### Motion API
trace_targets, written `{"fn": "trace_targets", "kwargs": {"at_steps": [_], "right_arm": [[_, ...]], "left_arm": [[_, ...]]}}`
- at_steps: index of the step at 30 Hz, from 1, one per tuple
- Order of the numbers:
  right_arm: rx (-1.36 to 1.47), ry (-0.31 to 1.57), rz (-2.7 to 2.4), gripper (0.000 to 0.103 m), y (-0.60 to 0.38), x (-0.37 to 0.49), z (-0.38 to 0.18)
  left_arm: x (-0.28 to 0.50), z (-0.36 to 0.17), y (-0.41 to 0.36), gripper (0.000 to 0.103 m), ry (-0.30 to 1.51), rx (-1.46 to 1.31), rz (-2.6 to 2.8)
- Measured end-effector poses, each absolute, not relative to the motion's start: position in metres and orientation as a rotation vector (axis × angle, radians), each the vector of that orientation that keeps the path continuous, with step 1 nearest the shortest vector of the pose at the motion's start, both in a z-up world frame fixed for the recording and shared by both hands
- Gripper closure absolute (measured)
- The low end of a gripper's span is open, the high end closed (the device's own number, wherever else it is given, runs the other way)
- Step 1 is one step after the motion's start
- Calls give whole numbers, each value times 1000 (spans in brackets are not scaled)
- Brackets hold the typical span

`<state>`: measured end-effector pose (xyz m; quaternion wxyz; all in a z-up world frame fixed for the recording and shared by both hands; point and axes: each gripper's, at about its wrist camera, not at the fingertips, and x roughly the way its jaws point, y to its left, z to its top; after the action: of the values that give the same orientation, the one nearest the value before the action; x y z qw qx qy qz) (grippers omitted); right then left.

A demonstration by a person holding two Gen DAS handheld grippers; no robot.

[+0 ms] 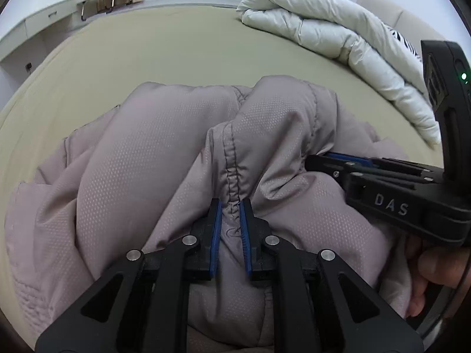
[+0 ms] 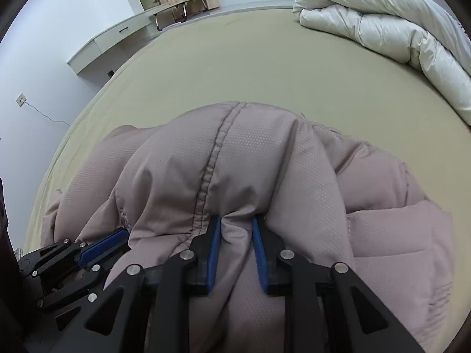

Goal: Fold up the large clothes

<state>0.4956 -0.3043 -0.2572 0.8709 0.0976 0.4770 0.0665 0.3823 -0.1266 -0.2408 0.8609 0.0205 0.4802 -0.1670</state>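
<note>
A mauve padded jacket [image 1: 153,158] lies bunched on the olive-green bed [image 1: 164,53]. My left gripper [image 1: 231,206] is shut on a stitched seam of the jacket, fabric pinched between its blue pads. My right gripper [image 1: 323,158] shows at the right of the left wrist view, its tips buried in a fold. In the right wrist view the jacket [image 2: 229,158] fills the lower half, and my right gripper [image 2: 235,220] is shut on a pleat of it. My left gripper [image 2: 117,236] shows at lower left, clamped on the jacket's edge.
A folded white duvet [image 1: 338,35] lies at the bed's far right, also in the right wrist view [image 2: 382,20]. A white desk [image 2: 112,44] and curtains stand beyond the bed's far left. A wall socket with cable [image 2: 21,99] is on the left wall.
</note>
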Motion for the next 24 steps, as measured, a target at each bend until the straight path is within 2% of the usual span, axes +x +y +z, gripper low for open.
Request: {"fn": "trace_targets", "kwargs": {"at_steps": [4, 6, 7, 10, 12, 14, 16, 18, 21, 24], "right_arm": [[107, 996, 145, 79, -295, 492, -256], [190, 1029, 146, 80, -306, 500, -235], [247, 983, 135, 80, -316, 498, -220], [305, 890, 98, 72, -328, 507, -196], [288, 932, 109, 60, -320, 528, -202], [210, 1013, 104, 53, -303, 543, -228], [179, 1022, 96, 53, -297, 546, -256], [199, 1013, 84, 53, -297, 548, -256], [212, 1028, 77, 55, -298, 537, -230], [292, 904, 109, 58, -304, 498, -181]], "left_arm": [[387, -241, -123, 91, 1031, -14, -355], [382, -226, -113, 91, 1009, -62, -352], [375, -212, -107, 91, 959, -63, -341], [370, -186, -95, 91, 874, -60, -295], [384, -191, -97, 91, 908, -32, -274], [398, -213, -94, 91, 982, -35, -279], [405, -227, -98, 91, 981, -2, -289], [403, -231, -99, 91, 977, 16, -293], [394, -214, -89, 91, 969, -70, -305], [350, -175, -72, 91, 860, -105, -289]]}}
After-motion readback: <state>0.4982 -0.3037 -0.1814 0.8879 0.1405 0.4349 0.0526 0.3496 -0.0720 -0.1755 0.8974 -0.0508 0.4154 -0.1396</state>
